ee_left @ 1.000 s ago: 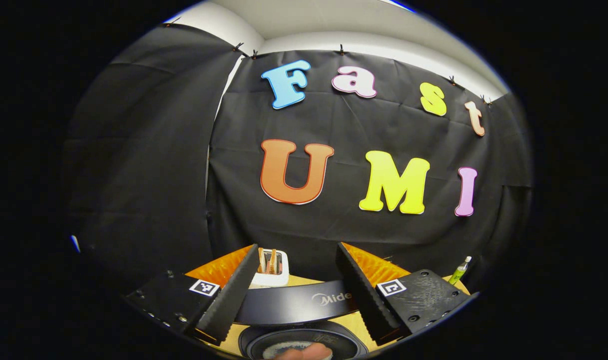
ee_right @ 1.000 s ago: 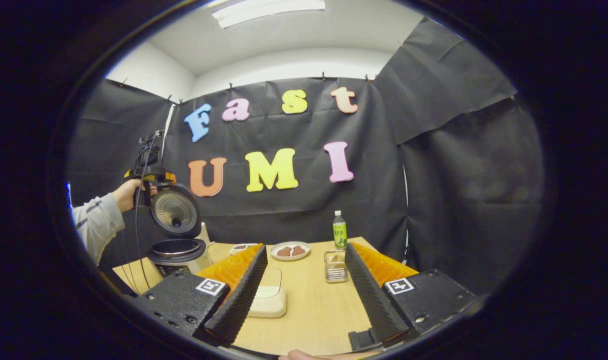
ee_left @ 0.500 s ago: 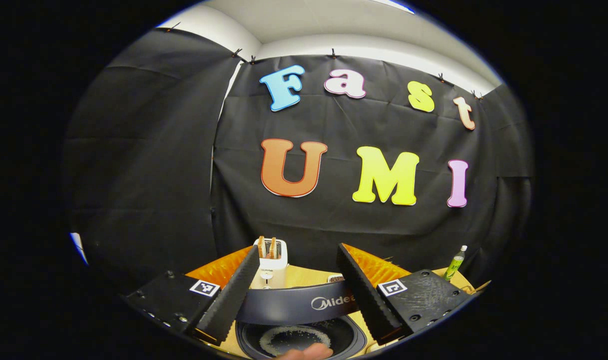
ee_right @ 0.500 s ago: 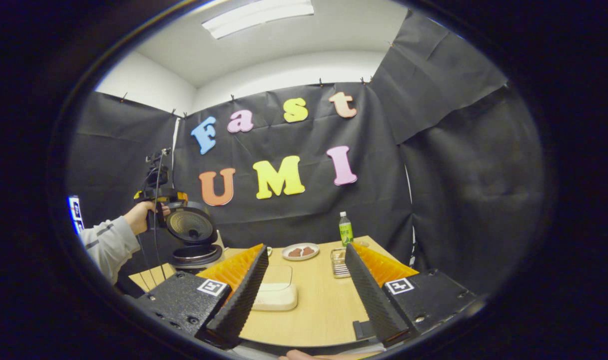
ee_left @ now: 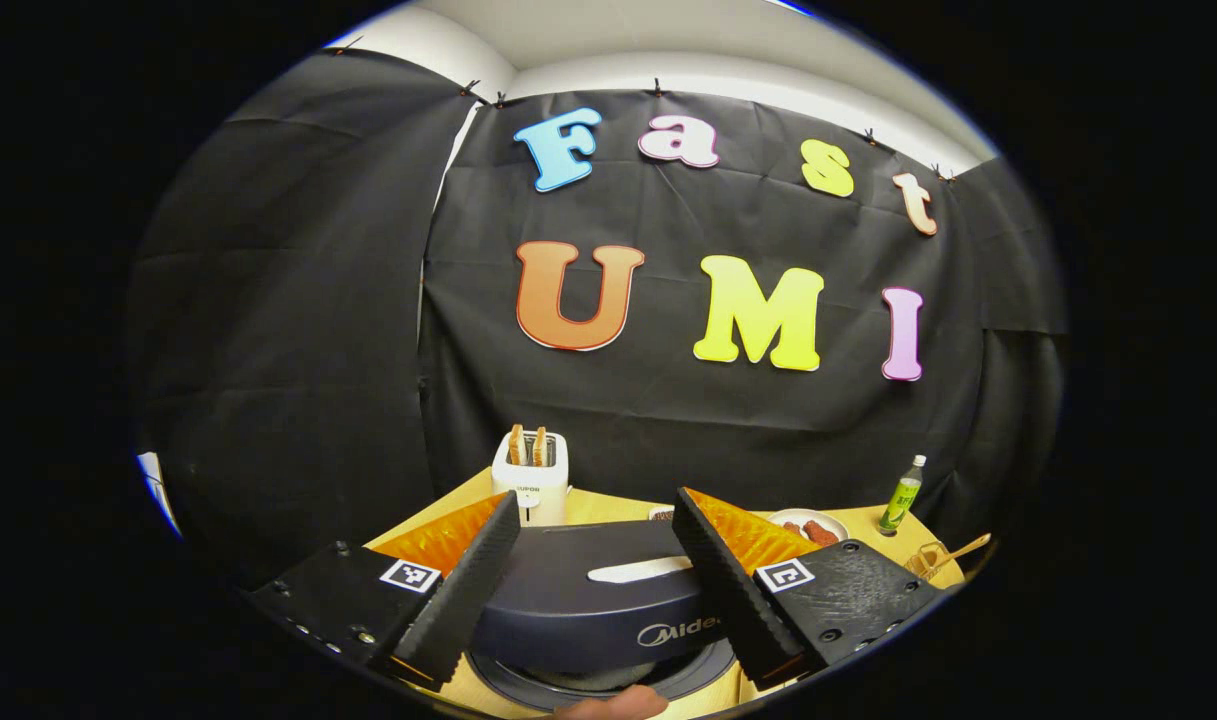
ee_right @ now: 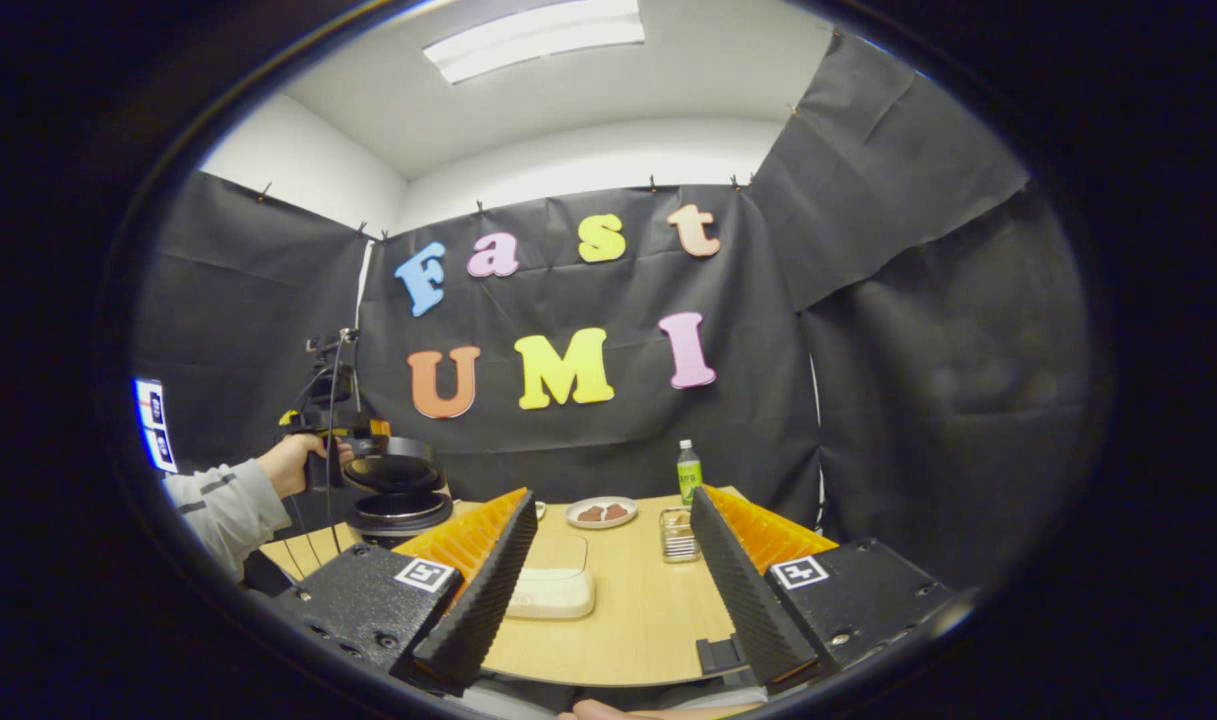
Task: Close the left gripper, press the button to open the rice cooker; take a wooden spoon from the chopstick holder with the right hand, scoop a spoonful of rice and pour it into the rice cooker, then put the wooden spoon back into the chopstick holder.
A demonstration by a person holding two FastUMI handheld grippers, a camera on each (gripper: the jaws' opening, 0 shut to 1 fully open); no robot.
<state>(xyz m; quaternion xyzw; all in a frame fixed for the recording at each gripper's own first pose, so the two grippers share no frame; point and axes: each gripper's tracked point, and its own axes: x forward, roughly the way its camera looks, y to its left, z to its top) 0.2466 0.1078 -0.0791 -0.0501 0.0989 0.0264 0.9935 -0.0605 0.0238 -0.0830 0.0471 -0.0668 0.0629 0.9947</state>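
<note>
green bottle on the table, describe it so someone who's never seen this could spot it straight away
Start at the light wooden table before the black cloth wall and look to its far edge. Beside the round white plate of brown food, behind the clear glass holder, stands the small clear plastic bottle with a green label. It is the only tall, upright, green thing there.

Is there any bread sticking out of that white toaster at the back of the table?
Yes, in the left gripper view two browned slices stand up out of the toaster's top slots.
</note>
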